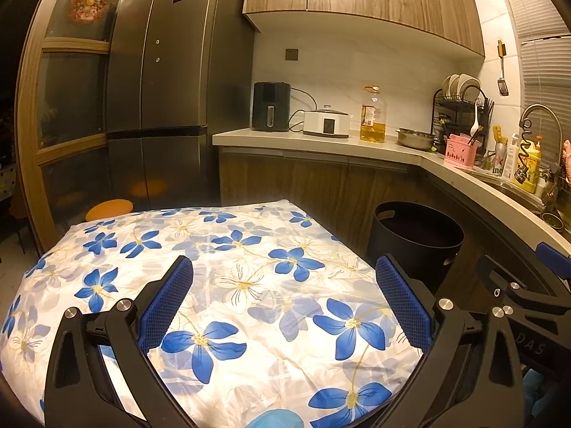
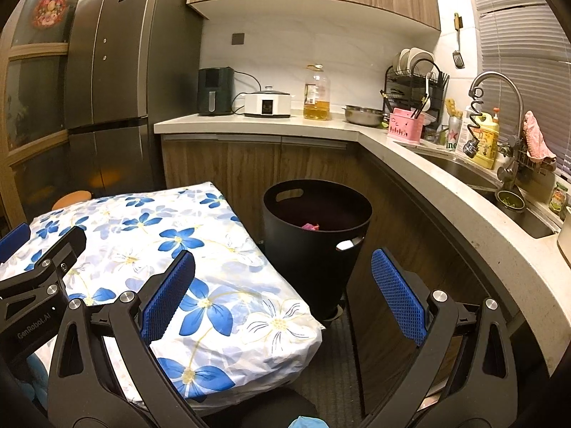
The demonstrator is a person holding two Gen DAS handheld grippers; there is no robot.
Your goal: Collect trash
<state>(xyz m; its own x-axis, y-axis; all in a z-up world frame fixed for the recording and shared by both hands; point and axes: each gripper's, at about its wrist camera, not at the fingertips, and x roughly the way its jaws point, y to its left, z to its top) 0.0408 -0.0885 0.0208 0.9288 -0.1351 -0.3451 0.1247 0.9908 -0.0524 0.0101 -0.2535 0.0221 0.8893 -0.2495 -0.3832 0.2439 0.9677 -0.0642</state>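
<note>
A black round trash bin (image 2: 314, 271) stands on the floor between the table and the corner cabinets. A pink crumpled scrap (image 2: 309, 227) lies inside it. In the left wrist view only the dark inside of the bin (image 1: 403, 249) shows. My left gripper (image 1: 284, 267) hangs open over the table's blue-flowered cloth (image 1: 249, 249), nothing between its blue pads. My right gripper (image 2: 283, 260) is open too, above the table's right edge and facing the bin. No loose trash shows on the cloth (image 2: 200, 235).
A counter (image 2: 249, 121) runs along the back and right with an air fryer (image 2: 215, 91), a cooker, an oil bottle (image 2: 316, 92), a steel bowl, a dish rack and a sink (image 2: 464, 174). A tall fridge (image 1: 160, 71) stands at the left, an orange stool (image 1: 109, 208) behind the table.
</note>
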